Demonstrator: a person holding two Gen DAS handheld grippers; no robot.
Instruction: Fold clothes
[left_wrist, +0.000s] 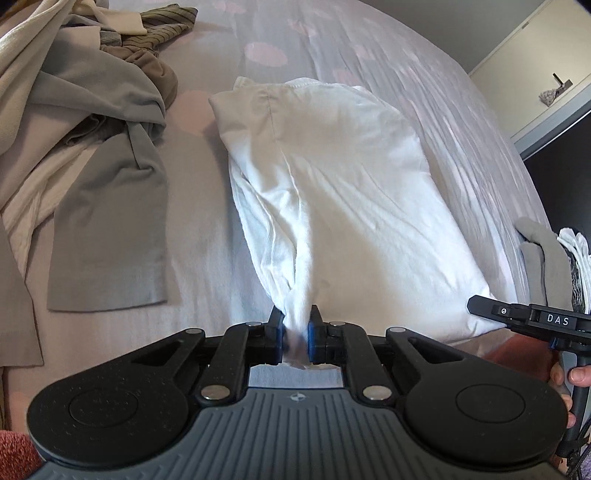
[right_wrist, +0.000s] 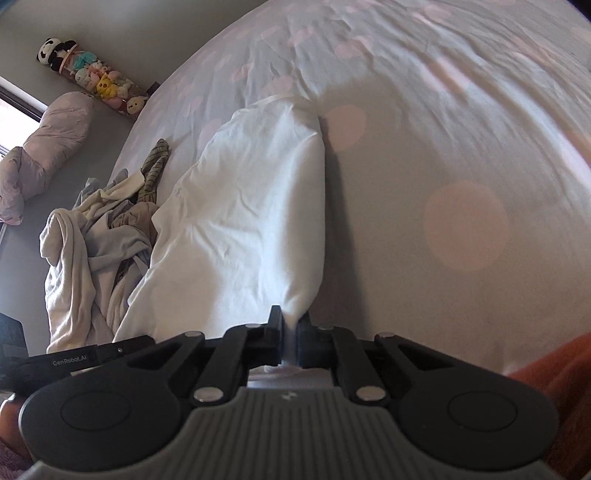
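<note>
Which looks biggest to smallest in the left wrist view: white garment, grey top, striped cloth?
1. white garment, pinched by both grippers, though its nearness to the camera inflates it
2. grey top, partly bunched
3. striped cloth, far back and half buried

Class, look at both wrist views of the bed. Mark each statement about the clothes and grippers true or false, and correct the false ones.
1. The left gripper is shut on the white garment. True.
2. The right gripper is open and empty. False: it pinches the same white garment's edge.
3. A pile of unfolded clothes lies left of the white garment. True.
4. The bedsheet is plain dark blue. False: it is pale with pink dots.
</note>
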